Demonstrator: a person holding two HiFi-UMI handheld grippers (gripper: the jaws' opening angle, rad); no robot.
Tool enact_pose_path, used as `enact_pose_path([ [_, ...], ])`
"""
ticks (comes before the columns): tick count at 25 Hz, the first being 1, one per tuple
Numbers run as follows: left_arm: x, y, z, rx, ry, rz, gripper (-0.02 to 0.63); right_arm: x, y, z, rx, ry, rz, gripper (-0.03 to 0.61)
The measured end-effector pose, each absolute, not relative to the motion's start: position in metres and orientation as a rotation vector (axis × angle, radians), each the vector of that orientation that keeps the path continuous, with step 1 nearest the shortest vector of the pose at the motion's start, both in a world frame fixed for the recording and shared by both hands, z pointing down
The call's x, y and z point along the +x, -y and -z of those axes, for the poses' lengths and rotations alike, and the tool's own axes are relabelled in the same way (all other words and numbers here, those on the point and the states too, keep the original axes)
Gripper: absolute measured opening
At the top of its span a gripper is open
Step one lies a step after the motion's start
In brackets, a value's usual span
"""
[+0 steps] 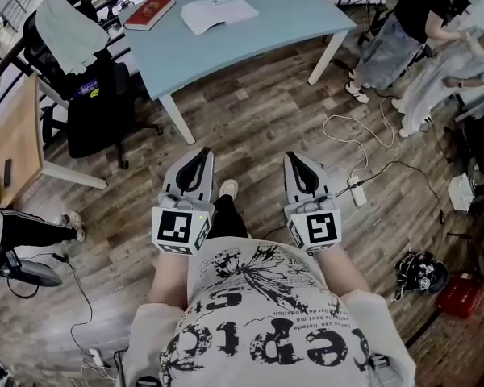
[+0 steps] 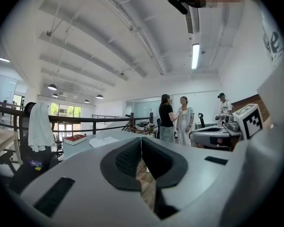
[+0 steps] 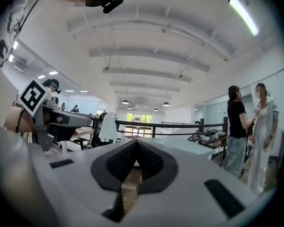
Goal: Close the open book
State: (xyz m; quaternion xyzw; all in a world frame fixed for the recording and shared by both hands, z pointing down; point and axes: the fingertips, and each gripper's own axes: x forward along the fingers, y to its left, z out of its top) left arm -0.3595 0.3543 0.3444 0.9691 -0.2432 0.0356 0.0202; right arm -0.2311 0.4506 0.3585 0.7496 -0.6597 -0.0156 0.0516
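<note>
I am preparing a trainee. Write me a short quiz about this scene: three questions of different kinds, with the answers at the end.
1. True or false: the left tongs and the right tongs are both shut, with nothing between them.
2. Choose one. In the head view, the red book on the blue table lies:
A) closed, left of the white pages
B) open, on a chair
C) inside the left tongs
3. Fill the gap: between the tongs and the table, the head view shows only wooden ___.

Key: 1 true; 2 A; 3 floor.
</note>
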Motion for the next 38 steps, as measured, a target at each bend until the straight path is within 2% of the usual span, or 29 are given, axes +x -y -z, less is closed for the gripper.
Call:
enact_pose_path([
  [11,-0.29,-0.26,-0.364,2.996,0.69,-0.115,0.02,-0.167,-0.366,-0.381,2.322,1.927,0.027,0.009],
  [27,-0.131,0.027,-0.352,2.99,0.646,-0.122,0.02,-0.005,-0.083,-0.365,2.359,1.852,0.015,0.009],
  [38,-0.094,0.124,-0.364,2.926,0.783,-0.141,0.02,0.053,0.03,-0.373,2.278,1.933,-0.015,0.009],
])
